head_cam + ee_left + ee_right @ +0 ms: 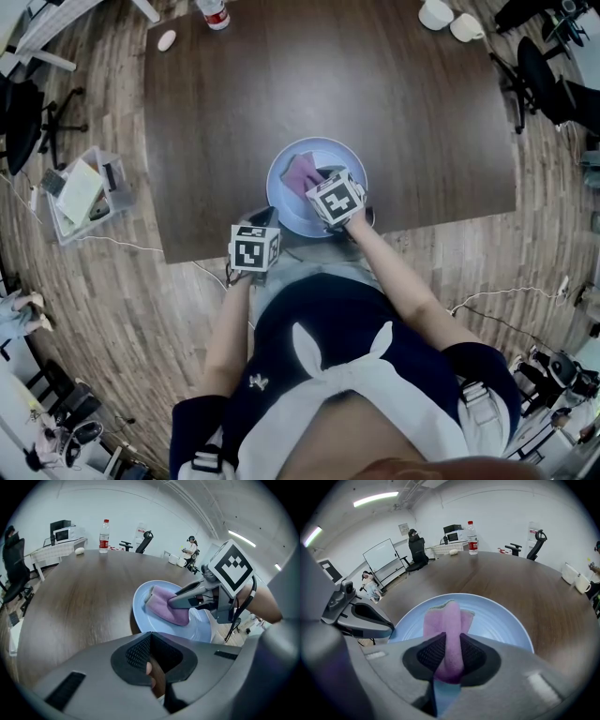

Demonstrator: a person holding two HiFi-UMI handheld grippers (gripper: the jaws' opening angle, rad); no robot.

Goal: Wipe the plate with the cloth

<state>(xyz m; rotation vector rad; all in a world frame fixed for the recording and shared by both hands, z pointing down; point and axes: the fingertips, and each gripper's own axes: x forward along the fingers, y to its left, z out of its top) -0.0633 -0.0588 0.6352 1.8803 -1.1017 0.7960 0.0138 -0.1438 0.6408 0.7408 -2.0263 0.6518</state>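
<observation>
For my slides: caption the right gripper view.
Right gripper clamps a folded pink cloth on a round pale-blue plate atop a dark wooden table.

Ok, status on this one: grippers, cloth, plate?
Right gripper shut on cloth, cloth down on plate. Left gripper slightly open, empty, beside the rim. Nothing in the way.

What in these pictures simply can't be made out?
- Plate under the cloth: covered by it in every view.
- Right gripper: in the head view its marker cube hides the jaws.
- Bottle label: too small in both gripper views; cut by the top edge in the head view.
- Plate's near rim, right gripper view: behind the gripper's body.
</observation>
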